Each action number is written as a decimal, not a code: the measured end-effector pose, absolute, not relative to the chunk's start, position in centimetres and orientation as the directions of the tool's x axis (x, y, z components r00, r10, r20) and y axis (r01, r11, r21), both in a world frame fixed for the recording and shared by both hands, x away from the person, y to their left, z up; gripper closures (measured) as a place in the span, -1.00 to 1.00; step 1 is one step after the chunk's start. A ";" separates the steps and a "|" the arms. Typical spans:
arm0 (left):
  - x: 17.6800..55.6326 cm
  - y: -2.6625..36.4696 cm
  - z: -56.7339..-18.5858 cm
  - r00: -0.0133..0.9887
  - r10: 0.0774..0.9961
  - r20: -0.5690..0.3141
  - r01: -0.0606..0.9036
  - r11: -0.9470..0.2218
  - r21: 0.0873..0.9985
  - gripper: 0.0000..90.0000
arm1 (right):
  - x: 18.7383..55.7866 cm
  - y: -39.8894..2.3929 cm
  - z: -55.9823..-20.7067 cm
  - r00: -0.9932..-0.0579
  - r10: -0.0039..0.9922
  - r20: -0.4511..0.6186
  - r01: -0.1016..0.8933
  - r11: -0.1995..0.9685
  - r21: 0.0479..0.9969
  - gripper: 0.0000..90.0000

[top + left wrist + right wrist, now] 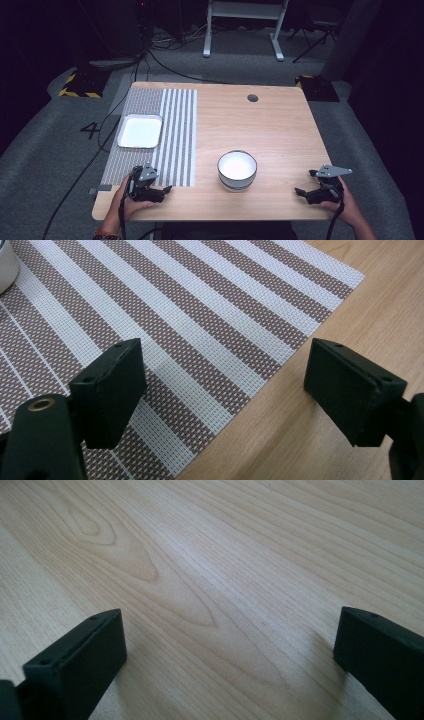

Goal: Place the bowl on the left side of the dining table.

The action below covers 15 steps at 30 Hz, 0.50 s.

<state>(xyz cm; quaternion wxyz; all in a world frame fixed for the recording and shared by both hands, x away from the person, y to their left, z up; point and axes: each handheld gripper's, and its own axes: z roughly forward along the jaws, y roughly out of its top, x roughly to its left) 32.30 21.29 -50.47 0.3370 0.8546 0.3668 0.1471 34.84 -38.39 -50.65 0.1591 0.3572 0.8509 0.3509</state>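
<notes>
1. Black, blocky left gripper (167, 189) at lower left of the high view, held in a hand (131, 200); jaws stand wide apart with nothing between them.
2. Left gripper view: matte rectangular pads (112, 390) hang over the corner of a woven placemat with brown and white stripes (200, 325), coarse mesh texture, lying on a light wooden table (350, 315).
3. Black right gripper (298, 191) at lower right, grey three-cornered plate on top; jaws spread apart, empty, over bare smooth wood grain.
4. Round white bowl with a dark rim (237, 170), glossy, stands at lower centre, between the two grippers, touching neither.
5. Square white tray with rounded corners (140, 131) sits on the placemat at centre left.
</notes>
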 end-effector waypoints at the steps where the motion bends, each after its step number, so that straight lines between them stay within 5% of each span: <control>1: 32.3 21.3 -50.5 0.687 0.727 0.001 0.530 -0.503 0.683 -0.62 | 34.8 -38.4 -50.7 -0.694 0.720 -0.019 0.497 0.498 0.711 -0.99; 15: 32.2 21.3 -50.5 0.684 0.730 0.000 0.535 -0.500 0.681 -0.62 | 34.9 -38.4 -50.7 -0.695 0.719 -0.020 0.495 0.499 0.711 -0.99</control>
